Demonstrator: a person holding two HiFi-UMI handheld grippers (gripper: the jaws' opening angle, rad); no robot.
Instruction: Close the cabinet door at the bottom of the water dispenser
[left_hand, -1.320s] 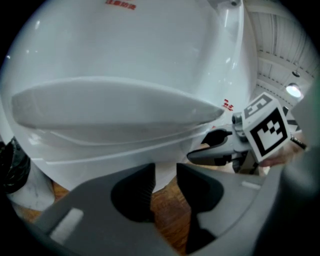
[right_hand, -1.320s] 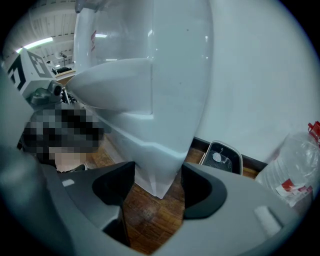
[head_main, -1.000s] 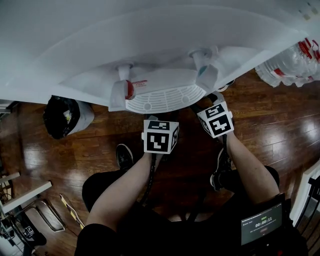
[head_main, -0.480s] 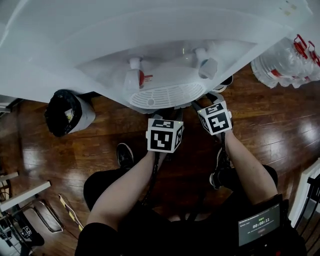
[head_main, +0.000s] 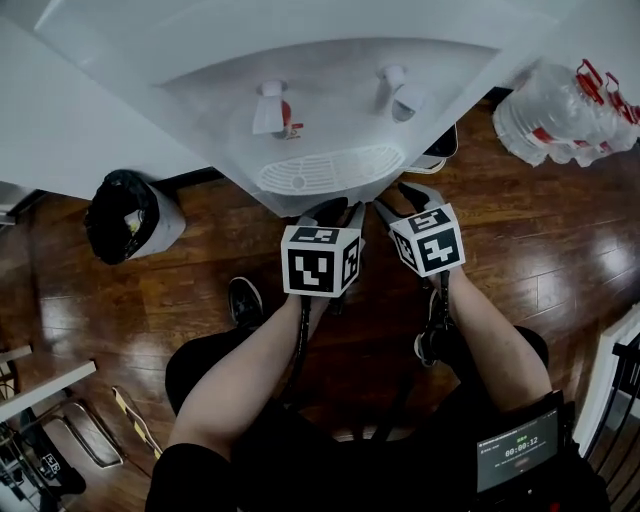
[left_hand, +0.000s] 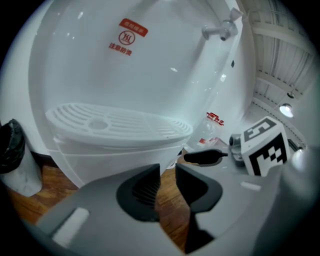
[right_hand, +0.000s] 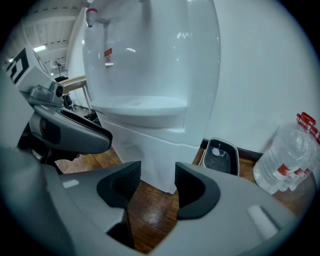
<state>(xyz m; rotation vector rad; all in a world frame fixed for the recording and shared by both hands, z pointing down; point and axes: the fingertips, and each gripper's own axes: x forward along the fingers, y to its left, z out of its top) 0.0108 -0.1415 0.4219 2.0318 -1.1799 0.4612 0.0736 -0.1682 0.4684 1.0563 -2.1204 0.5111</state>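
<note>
Hovering | left tool (left_hand: 167, 172) ajar, empty | right tool (right_hand: 157, 170) just closing, empty | bin (head_main: 168, 228) (black bag (head_main: 115, 195) inside)

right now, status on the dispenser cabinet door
Left gripper open a crack, empty. Right gripper open, empty, jaws just been closing. Water dispenser ahead, lower cabinet looks shut. Bin and bottles off to the sides.

Head view: from above, steeply down on the tall white plastic water dispenser (head_main: 330, 100) and dark wooden plank floor (head_main: 560, 250). Left and right gripper views: low, close, facing the same dispenser's white slotted drip tray (left_hand: 115, 125) from either side.
</note>
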